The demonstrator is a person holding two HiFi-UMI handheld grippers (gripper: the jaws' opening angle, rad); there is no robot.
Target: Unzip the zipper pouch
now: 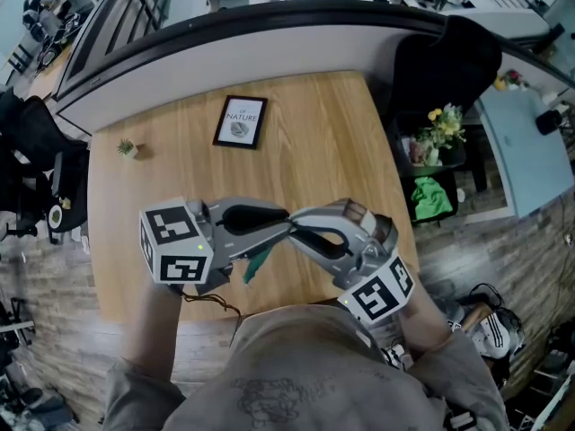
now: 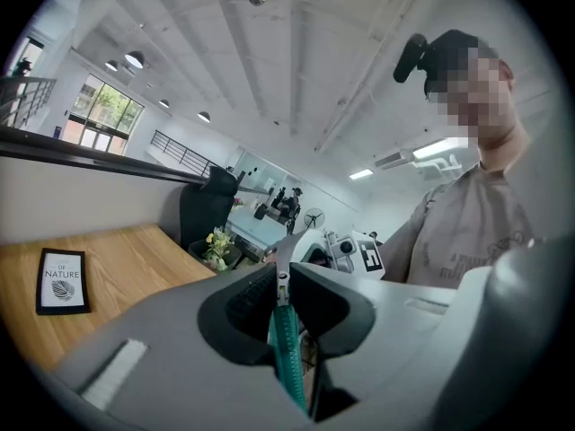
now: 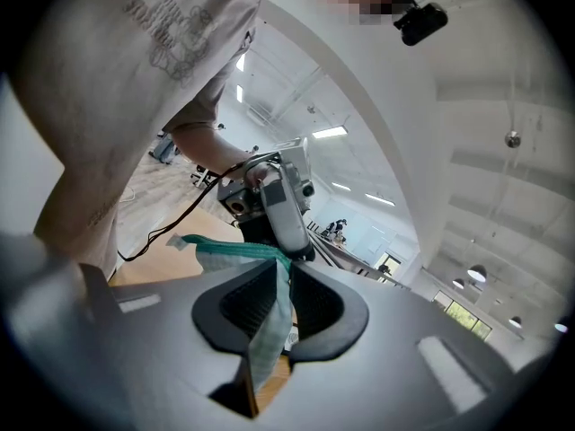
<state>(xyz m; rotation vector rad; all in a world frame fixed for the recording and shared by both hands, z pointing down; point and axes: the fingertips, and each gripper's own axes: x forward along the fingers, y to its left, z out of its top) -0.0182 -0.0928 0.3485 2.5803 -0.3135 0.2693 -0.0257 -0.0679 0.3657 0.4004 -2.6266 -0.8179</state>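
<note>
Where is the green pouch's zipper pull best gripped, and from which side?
I would grip the flat metal pull tab, pads on its two broad faces, coming in line with the teal zipper; the tab is thin and stands edge-on.

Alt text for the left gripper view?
The left gripper has its jaws closed on the metal zipper pull of a teal zipper pouch. Behind it, a wooden table with a framed print and the person in a grey shirt.

Pouch translucent woven cloth; zipper pull bare metal; table matt wood.
</note>
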